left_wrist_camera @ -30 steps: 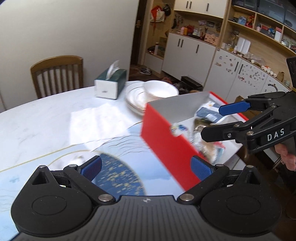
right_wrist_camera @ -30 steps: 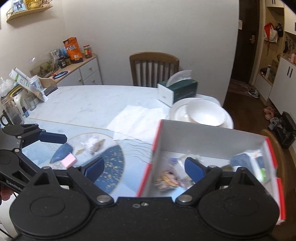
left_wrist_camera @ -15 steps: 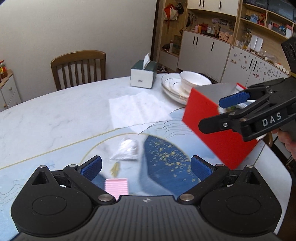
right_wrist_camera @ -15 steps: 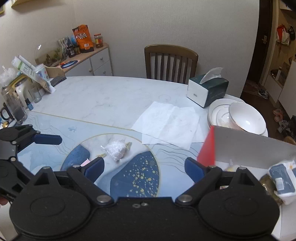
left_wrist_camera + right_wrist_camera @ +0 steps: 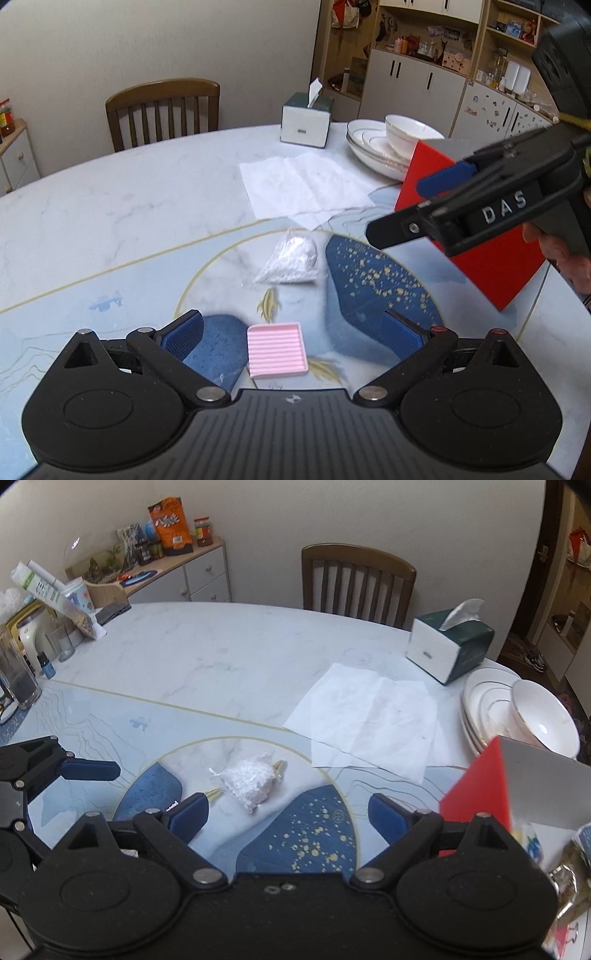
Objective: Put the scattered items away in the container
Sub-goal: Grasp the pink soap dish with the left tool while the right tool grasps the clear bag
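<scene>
**Two Items Left Outside the Box**

On the marble table (image 5: 110, 206): red box (image 5: 491, 266) at right, partly filled. White packet (image 5: 291, 258) at centre; pink ridged pad (image 5: 277, 349) between left gripper (image 5: 291, 332) fingers, spread wide, untouched. Right gripper (image 5: 288, 812) likewise agape, empty, above packet.

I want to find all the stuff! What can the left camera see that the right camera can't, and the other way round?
Only the left camera shows the whole pink pad on the table and the kitchen cupboards. Only the right camera shows the snacks on the sideboard, the glasses at the table's edge, and things inside the red box. Both show the white bag, the paper sheets, the tissue box, the bowl and the chair.
</scene>
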`<action>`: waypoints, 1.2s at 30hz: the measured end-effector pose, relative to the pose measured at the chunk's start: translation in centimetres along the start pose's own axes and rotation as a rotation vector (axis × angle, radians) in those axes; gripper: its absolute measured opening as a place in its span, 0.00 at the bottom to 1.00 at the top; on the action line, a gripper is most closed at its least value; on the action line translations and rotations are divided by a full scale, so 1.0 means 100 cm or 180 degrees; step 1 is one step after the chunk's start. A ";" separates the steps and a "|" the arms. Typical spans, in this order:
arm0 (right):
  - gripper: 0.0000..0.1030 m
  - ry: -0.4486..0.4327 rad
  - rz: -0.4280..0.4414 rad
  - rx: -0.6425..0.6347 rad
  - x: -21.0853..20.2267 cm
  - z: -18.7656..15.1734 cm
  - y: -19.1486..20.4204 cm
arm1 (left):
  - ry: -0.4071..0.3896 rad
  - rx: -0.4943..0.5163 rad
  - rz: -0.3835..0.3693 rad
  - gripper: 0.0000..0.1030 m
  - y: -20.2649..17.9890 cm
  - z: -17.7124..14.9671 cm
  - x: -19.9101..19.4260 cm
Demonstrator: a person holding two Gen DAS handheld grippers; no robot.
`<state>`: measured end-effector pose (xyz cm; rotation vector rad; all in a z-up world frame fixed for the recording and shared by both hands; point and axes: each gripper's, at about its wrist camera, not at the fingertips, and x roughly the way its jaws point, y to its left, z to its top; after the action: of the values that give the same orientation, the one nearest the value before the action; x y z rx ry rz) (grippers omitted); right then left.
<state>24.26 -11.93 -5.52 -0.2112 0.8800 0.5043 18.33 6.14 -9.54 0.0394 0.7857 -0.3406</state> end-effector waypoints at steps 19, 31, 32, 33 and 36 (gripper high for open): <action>0.86 0.0322 0.0067 -0.0121 0.059 0.007 0.012 | 0.0124 0.0659 -0.0466 0.99 0.013 -0.012 0.041; 0.79 0.0408 0.0055 -0.0044 0.083 0.013 0.017 | 0.0155 0.0728 -0.0560 0.85 0.019 -0.013 0.053; 0.79 0.0414 0.0056 -0.0049 0.085 0.013 0.017 | 0.0149 0.0761 -0.0544 0.81 0.018 -0.013 0.053; 0.78 0.0421 0.0063 -0.0051 0.086 0.014 0.018 | 0.0145 0.0792 -0.0523 0.77 0.017 -0.013 0.053; 0.75 0.0441 0.0068 -0.0083 0.089 0.016 0.020 | 0.0132 0.0833 -0.0547 0.69 0.016 -0.014 0.050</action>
<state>29.06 -6.64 -11.45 -0.2631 1.0119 0.5259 21.14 6.46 -14.20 0.2260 0.7835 -0.6060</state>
